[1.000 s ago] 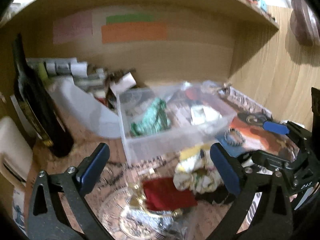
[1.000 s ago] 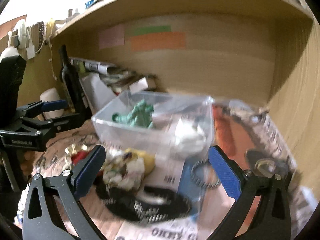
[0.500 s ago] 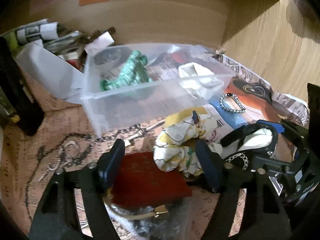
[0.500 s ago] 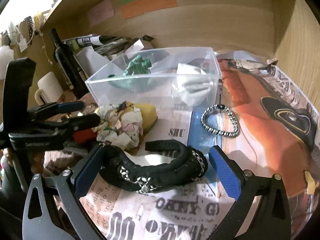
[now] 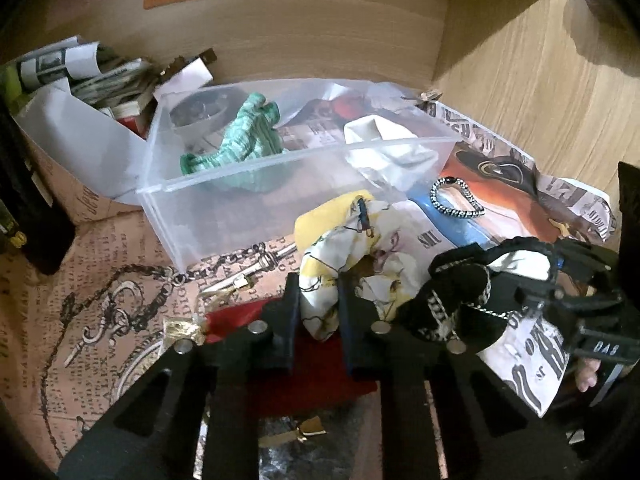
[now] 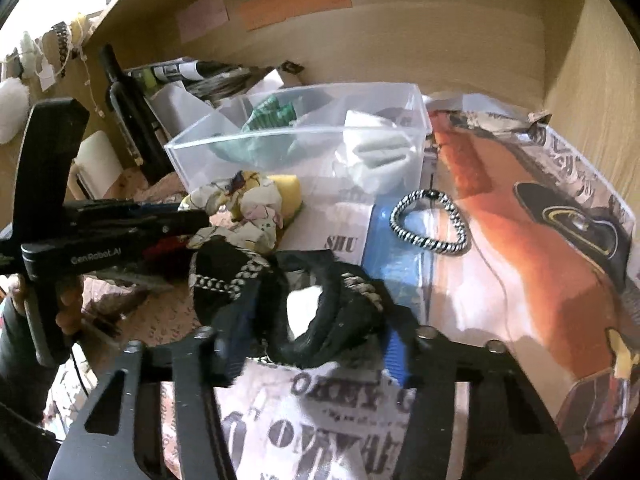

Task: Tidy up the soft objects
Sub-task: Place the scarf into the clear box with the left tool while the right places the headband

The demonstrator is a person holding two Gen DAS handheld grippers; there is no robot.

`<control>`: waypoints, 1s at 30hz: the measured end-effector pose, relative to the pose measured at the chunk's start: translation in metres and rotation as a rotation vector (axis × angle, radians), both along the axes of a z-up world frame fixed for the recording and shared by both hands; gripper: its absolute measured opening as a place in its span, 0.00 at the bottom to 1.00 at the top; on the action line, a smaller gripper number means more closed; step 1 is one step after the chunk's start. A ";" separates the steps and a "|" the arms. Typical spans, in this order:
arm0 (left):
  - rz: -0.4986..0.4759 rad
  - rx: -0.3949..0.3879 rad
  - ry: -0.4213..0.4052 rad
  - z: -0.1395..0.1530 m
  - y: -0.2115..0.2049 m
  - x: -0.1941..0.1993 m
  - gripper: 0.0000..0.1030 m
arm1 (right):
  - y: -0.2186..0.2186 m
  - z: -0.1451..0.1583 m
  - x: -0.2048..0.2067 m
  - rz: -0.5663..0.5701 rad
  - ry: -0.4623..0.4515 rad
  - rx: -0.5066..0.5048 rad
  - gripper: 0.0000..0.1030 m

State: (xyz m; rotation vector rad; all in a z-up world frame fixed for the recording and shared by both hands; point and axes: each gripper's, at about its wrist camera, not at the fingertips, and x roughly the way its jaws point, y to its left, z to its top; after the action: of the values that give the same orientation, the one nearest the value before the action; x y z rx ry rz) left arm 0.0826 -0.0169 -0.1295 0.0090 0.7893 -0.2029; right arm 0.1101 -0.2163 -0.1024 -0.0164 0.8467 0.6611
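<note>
1. Both pairs of jaws are closed down on soft things: the left gripper (image 5: 318, 312) pinches the near edge of a yellow-and-white floral cloth (image 5: 352, 256), and the right gripper (image 6: 316, 344) squeezes a black band with a white braided trim (image 6: 340, 316).
2. Seen from the left wrist, the floral cloth lies bunched on the newspaper (image 5: 532, 364), just in front of the clear plastic bin (image 5: 224, 216), with a red cloth (image 5: 320, 376) under the left fingers.
3. Seen from the right wrist, the black band is crumpled into a loop between the blue pads (image 6: 394, 354), resting on the newspaper (image 6: 304, 428) and touching the floral cloth (image 6: 248, 208) at its far left.
4. Inside the clear plastic bin (image 6: 280, 136) sit a green knitted piece (image 5: 240, 140) on the left and a white folded cloth (image 5: 384, 148) on the right.
5. A silver-and-black chain bracelet (image 6: 430, 220) lies on the paper to the right of the bin, apart from both grippers.
6. A dark bottle (image 6: 128, 108) stands to the left of the bin.
</note>
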 end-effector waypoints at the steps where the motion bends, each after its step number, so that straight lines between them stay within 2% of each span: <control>1: 0.001 0.000 -0.008 0.002 0.000 -0.002 0.15 | -0.001 0.002 0.001 -0.003 0.001 0.007 0.38; 4: 0.003 0.000 -0.042 0.011 0.000 -0.008 0.14 | -0.003 0.008 0.002 -0.009 -0.009 0.022 0.28; 5: 0.008 -0.004 -0.058 0.016 0.000 -0.011 0.14 | -0.004 0.011 0.003 -0.017 -0.020 0.019 0.22; 14: 0.028 -0.032 -0.184 0.058 0.007 -0.028 0.14 | -0.011 0.030 0.004 -0.049 -0.082 0.018 0.20; 19: 0.048 -0.034 -0.245 0.078 0.013 -0.029 0.14 | -0.016 0.050 0.007 -0.078 -0.146 0.033 0.20; 26: 0.108 -0.036 -0.307 0.098 0.027 -0.016 0.14 | -0.014 0.086 0.026 -0.108 -0.279 0.063 0.20; 30: 0.152 -0.035 -0.325 0.106 0.040 -0.003 0.14 | -0.006 0.100 0.043 -0.110 -0.324 0.086 0.20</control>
State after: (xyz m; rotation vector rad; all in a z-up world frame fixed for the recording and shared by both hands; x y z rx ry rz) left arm 0.0797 0.0228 -0.0237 -0.0501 0.4597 -0.0679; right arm 0.1528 -0.2227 -0.0024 0.0008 0.5032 0.5712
